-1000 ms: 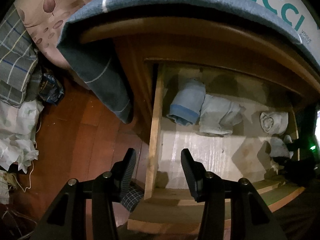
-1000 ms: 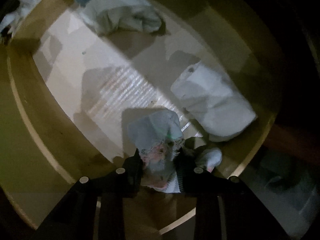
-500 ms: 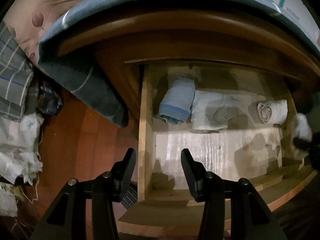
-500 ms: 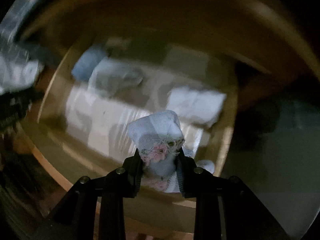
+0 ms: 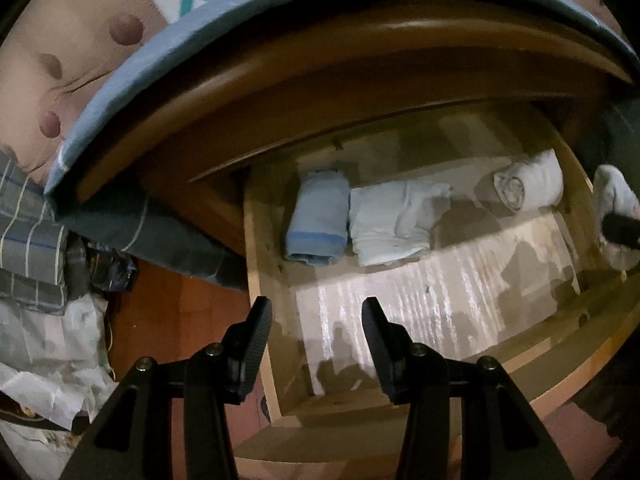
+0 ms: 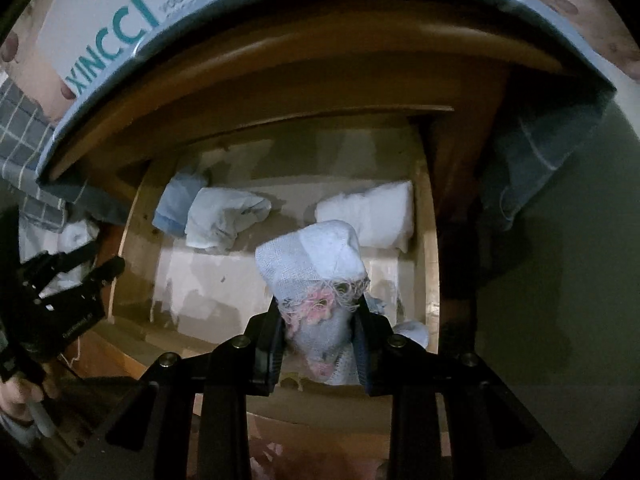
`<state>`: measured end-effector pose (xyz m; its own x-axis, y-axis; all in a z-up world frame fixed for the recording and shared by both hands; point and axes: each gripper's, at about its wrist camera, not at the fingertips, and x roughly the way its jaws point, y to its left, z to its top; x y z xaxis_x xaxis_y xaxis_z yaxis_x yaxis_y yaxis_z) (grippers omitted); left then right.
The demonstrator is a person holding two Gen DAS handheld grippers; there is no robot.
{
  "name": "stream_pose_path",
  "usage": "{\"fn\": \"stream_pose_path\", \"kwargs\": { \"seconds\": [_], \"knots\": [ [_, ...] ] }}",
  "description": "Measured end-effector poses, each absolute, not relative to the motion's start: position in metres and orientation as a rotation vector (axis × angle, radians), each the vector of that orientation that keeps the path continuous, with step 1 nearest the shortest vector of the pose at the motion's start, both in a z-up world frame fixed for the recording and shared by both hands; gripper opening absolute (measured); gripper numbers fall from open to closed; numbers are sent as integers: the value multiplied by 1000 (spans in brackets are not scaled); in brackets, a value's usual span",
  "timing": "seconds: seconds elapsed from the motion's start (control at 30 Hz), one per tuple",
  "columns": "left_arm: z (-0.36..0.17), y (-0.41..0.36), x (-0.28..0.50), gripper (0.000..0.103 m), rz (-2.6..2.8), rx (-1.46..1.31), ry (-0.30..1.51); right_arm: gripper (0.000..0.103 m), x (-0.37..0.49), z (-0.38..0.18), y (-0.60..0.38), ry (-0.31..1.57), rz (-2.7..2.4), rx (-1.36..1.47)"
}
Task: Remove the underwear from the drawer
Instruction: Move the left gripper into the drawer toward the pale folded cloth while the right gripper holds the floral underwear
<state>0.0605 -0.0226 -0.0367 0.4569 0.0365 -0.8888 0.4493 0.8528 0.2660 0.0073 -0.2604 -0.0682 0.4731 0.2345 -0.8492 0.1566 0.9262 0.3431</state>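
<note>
Lifted since a second ago: the right tongs [image 6: 318, 322] have come up out of the drawer [image 6: 426, 240] with the underwear [image 6: 312, 264] pinched between their pads, and the view, which then looked close onto the drawer floor, now takes in the whole open drawer from above. Left tongs [image 5: 316, 344] have shifted sideways; drawer contents sit further right in their view than before.

Right tongs: pressed together on the underwear, a pale blue-white bundle with frayed pink trim, held clear above the drawer's front half.

Left tongs: spread, nothing between the pads, hovering over the drawer's left front corner. A hand [image 6: 16, 396] grips their handle at the left edge of the right wrist view.

Drawer: pale wood, pulled out from under a brown wooden bed frame [image 5: 320, 80]. Its floor is lined with a pale, streaky sheet. Along the back lie a folded light blue garment [image 5: 316, 220], touching a crumpled white garment [image 5: 392, 228] on its right, and well apart near the right wall a white roll [image 5: 528, 186].

Room: dim. A blue-edged mattress [image 6: 280, 4] with teal lettering overhangs the frame. Reddish wood floor [image 5: 176, 312] to the left, with checked fabric [image 5: 28, 240] and what looks like crumpled white paper or plastic [image 5: 44, 344] piled there.
</note>
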Motion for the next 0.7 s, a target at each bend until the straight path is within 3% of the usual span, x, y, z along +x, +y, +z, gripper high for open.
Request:
{"fn": "stream_pose_path", "kwargs": {
  "seconds": [0.4, 0.7],
  "knots": [
    [-53, -47, 64, 48, -376, 787, 1014, 28, 11, -78, -260, 1094, 46, 412],
    [-74, -74, 52, 48, -463, 1118, 815, 28, 10, -78, -262, 1094, 53, 441]
  ]
}}
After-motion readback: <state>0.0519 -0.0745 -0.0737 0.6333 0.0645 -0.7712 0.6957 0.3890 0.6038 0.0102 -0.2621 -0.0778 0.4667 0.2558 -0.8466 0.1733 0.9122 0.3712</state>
